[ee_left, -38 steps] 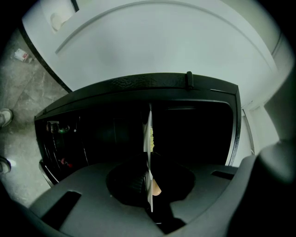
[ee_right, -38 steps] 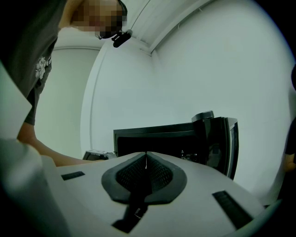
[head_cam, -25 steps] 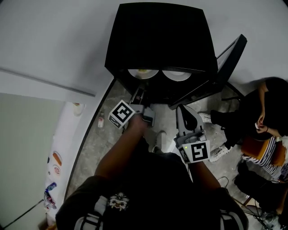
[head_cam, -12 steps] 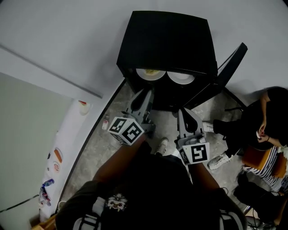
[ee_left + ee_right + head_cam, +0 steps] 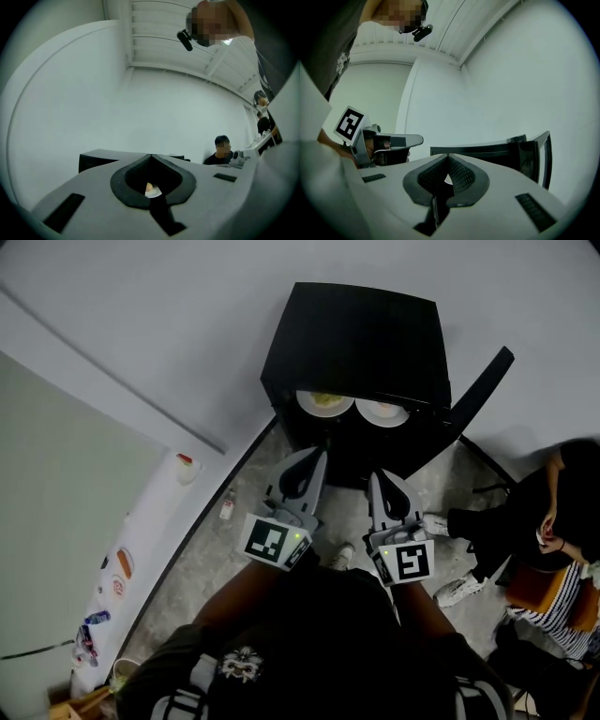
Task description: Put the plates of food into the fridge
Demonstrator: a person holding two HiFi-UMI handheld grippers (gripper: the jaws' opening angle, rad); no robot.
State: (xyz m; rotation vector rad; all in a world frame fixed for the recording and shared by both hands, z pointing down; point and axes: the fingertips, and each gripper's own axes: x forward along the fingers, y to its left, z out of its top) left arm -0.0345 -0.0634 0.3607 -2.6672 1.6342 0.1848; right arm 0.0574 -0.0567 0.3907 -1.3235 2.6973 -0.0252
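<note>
We've got both plates sitting inside the fridge (image 5: 361, 338): the left plate (image 5: 324, 403) carries something yellowish, and the right plate (image 5: 382, 412) is just beside it. The door (image 5: 480, 388) stands open off to the right. Our left gripper (image 5: 319, 457) has just been closing, and its jaws are pressed together with nothing between them. Our right gripper (image 5: 375, 476) is pinched tight too, and empty. Both hang side by side in front of the fridge, clear of the plates.
</note>
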